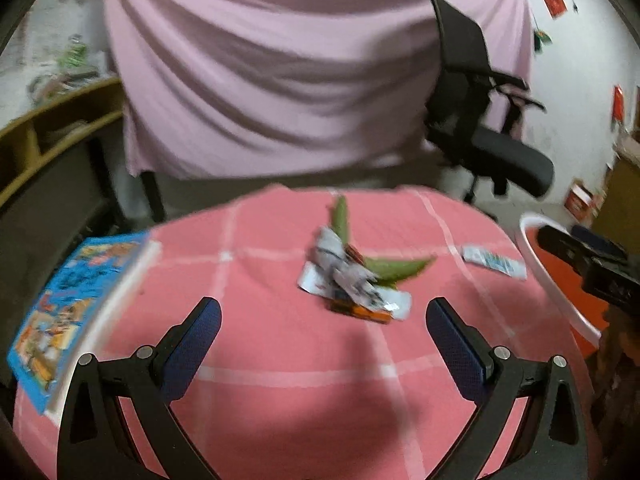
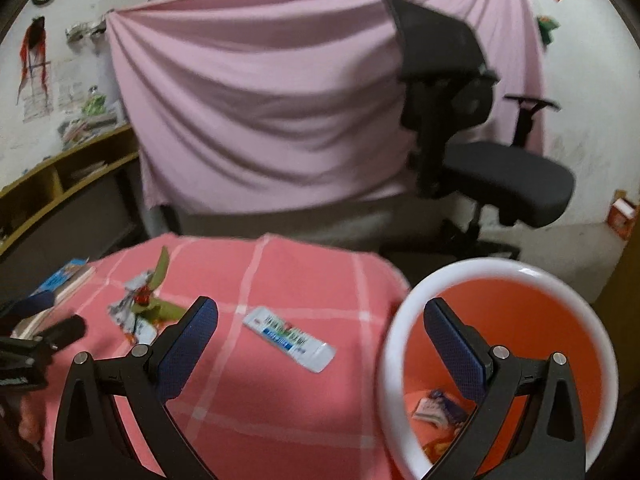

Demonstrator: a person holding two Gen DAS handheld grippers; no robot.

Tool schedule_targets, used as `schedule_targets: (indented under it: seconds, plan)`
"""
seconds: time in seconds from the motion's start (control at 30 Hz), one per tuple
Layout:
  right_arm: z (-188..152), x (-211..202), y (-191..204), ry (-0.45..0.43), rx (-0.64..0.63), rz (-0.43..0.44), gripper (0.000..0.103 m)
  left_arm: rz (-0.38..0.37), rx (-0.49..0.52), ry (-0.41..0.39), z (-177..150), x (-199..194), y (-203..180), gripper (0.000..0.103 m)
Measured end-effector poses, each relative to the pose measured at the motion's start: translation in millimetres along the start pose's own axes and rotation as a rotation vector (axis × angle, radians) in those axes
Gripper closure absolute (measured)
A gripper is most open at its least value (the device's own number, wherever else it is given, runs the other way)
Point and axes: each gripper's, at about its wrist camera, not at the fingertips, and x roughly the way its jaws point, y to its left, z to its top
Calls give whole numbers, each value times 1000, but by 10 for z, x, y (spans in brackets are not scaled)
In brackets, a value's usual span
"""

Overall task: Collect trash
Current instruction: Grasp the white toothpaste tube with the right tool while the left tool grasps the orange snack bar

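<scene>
Behind the tabletop (image 1: 280, 360) I see a big pink sheet (image 1: 280, 72) hung across the back wall, with a black office chair (image 2: 472, 148) standing on the floor to its right and a wooden shelf unit (image 2: 60, 184) off to the left. The tabletop itself wears a pink cloth with pale check lines. Next in size is the orange bin (image 2: 600, 360) with a white rim, standing just beside the tabletop's right edge; through my right camera I can look down into it and make out a few scraps of wrapper (image 2: 436, 404) lying at the bottom. A blue picture book (image 1: 76, 312) lies at the left edge of the tabletop. Near the middle of the cloth sits a heap of trash (image 1: 352, 280): crumpled silver-white wrappers on top of 2 green leaf-like strips, with an orange packet at the near end. Well apart from that heap, nearer the bin, a single flat white-and-blue wrapper (image 2: 290, 338) lies on the cloth. My left claw (image 1: 324, 324) hangs above the tabletop with its blue-padded fingers spread wide and nothing between them, the heap just ahead of the gap. My right claw (image 2: 320, 324) is likewise spread wide and holds nothing; its left finger is over the cloth near the flat wrapper, and its right finger is over the mouth of the bin. Both views are blurred.
</scene>
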Motion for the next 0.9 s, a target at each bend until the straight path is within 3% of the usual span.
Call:
schedule_targets:
  seconds: [0.03, 0.07, 0.1, 0.13, 0.37, 0.6, 0.67, 0.83, 0.9]
  plan:
    - [0, 31, 4, 18, -3, 19, 15, -24, 15, 40, 3, 84, -31, 11]
    - [-4, 60, 6, 37, -5, 35, 25, -39, 22, 73, 15, 154, -34, 23]
    - [-9, 73, 5, 48, -4, 43, 26, -49, 24, 106, 17, 224, -40, 32]
    - [-13, 85, 2, 56, -2, 49, 26, -53, 21, 138, 21, 296, -32, 34]
    - [-32, 392, -32, 213, 12, 152, 28, -69, 24, 163, 100, 416, -76, 35]
    - [-59, 545, 58, 255, -120, 101, 31, -64, 67, 176, 147, 513, -132, 35]
    - [-90, 553, 154, 248, -199, 85, 37, -70, 69, 176, 144, 518, -109, 36]
    - [-136, 510, 219, 230, -263, 139, 64, -78, 64, 169, 130, 493, -87, 57]
    - [-155, 498, 208, 233, -261, 158, 70, -81, 62, 164, 118, 468, -80, 65]
